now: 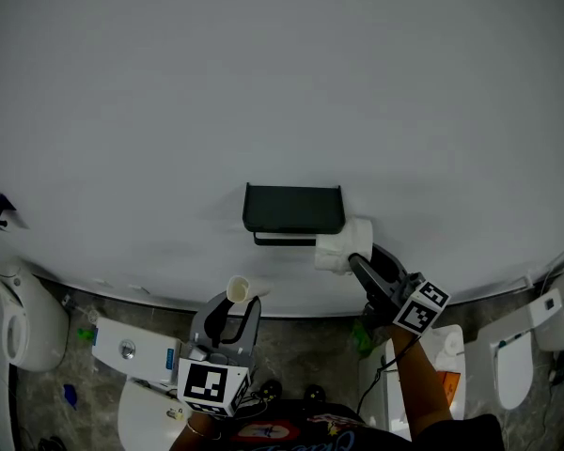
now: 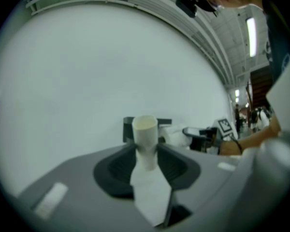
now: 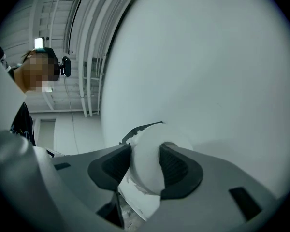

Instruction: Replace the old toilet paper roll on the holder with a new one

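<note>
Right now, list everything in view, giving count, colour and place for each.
wall-mounted rectangular paper holder: one, black, wall centre.
full toilet paper roll: one, white, at the holder's right end.
bare cardboard tube: one, off-white, below the holder.
ceramic toilets: three, white, on the floor at far left, lower left and right.
smooth wall: one, white, upper frame.
mottled floor: one, grey, bottom.
left gripper: one, grey, fingers shut on the tube.
right gripper: one, black and grey, fingers shut on the roll.
</note>
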The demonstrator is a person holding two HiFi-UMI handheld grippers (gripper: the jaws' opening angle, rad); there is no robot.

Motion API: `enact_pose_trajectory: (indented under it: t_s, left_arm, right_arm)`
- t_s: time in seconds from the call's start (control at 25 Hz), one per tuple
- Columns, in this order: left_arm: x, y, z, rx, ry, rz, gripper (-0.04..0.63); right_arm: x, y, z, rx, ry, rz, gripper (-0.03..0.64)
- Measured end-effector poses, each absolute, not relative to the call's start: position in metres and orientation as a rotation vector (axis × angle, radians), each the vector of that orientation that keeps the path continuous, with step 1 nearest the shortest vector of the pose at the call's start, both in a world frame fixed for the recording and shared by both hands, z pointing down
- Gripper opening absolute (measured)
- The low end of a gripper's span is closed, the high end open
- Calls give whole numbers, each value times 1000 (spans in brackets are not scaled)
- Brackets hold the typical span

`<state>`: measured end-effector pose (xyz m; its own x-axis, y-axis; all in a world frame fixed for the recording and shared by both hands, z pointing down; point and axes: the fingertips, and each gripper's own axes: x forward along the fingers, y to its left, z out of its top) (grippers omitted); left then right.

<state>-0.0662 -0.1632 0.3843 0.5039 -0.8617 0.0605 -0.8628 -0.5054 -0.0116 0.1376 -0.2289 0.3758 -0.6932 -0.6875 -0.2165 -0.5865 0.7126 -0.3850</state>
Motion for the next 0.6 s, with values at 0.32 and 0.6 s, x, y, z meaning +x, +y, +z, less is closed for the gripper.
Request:
enact_pose_trajectory:
  t_s: [0.32,0.6]
  left_arm:
    - [-78,-162,384,2683,-1592,81,138]
    - [-87,-160,385,2667,-1614,89,138]
  right_arm:
    - [92,-232,380,-892,2628,-444,195]
    - [66,-236,383,-855,2636,-472,193]
